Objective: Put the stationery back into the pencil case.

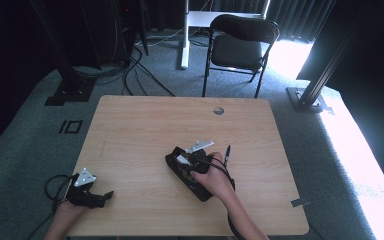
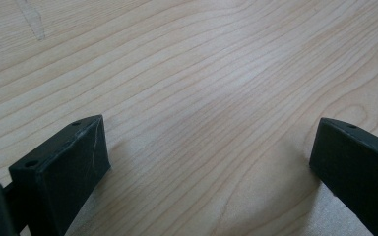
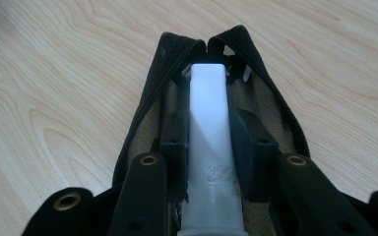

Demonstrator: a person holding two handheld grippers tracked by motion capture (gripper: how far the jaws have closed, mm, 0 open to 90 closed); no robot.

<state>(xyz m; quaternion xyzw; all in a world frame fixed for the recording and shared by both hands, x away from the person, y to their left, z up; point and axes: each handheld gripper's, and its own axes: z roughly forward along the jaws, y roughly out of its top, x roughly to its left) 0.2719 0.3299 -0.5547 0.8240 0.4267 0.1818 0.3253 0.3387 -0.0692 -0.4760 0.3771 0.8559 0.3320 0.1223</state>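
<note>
On the pale wooden surface [image 1: 145, 125] at frame centre, my right gripper [image 3: 206, 142] has its jaws clamped on a white tube [image 3: 207, 123], poised over the open black pouch [image 3: 142, 123] to slip it in. My left gripper [image 1: 87, 192], lower left, rests wide open and empty.

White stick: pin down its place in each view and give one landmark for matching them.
High view: the white stick lies just below the table's centre, over the black pouch.
Right gripper view: centre frame, running up the middle, clamped in the right gripper above the open pouch.
Left gripper view: bare wood grain ahead of its open jaws.
Shared landmark: the wooden tabletop.
</note>
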